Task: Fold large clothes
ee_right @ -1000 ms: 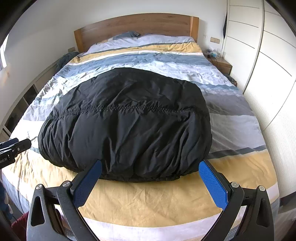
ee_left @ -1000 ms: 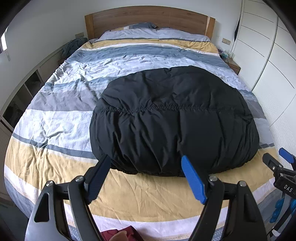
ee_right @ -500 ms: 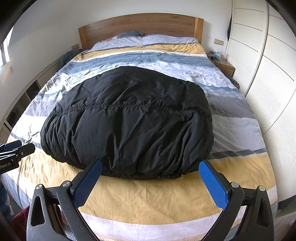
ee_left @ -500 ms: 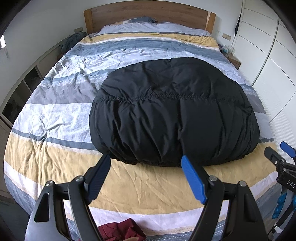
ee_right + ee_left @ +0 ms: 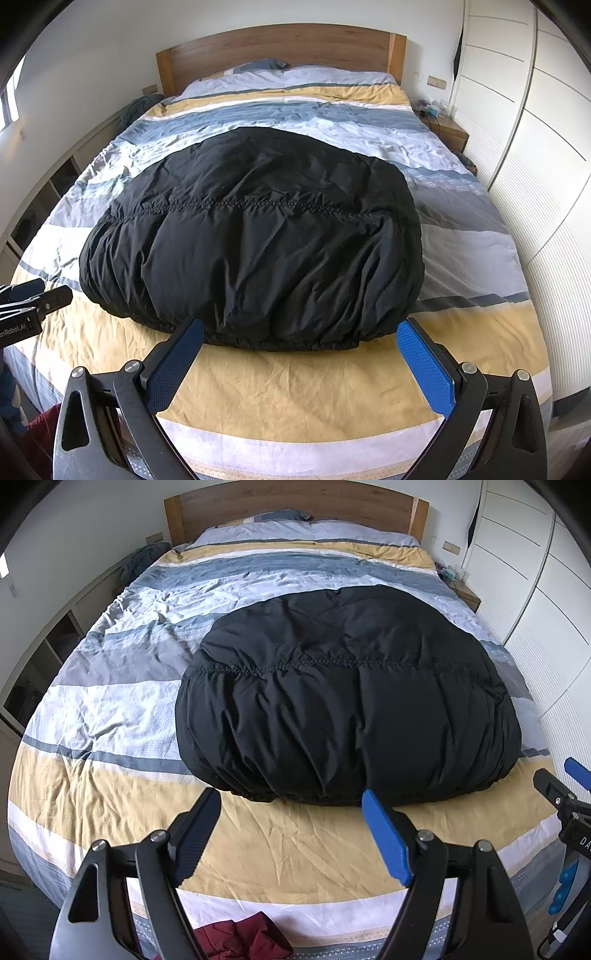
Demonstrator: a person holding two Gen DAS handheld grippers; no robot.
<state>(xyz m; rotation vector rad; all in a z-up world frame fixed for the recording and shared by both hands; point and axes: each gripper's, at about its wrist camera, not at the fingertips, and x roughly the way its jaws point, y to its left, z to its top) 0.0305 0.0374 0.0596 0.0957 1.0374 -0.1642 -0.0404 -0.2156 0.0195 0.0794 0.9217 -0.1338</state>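
Puffer coat [image 5: 347,709], black, lying in a domed heap across the near-middle of the bed [image 5: 110,709], gathered hem edge facing us, a stitched seam running side to side over the top. Looks soft & lofty, prob light for its bulk, shell fabric shiny so likely slippery — it'll spring back and slide rather than hold a crease. Best bite imo: the elasticated hem along the near edge, one corner per side, pinching deep enough to catch shell + fill, not just the skin.

Left hand-held gripper [image 5: 291,823] hovers over the yellow stripe just short of the hem, jaws wide apart, nothing in them. Right hand-held gripper [image 5: 299,347] same story, spread wide, empty, tips close to the hem but not touching as far as I can tell.

Hidden stuff: sleeves, collar, zip — none visible, can't tell front from back or whether it's already folded once. Far edge drops out of sight behind the dome. Dark red cloth [image 5: 243,941] at the bed's foot, cut off by the frame, no idea what it is.
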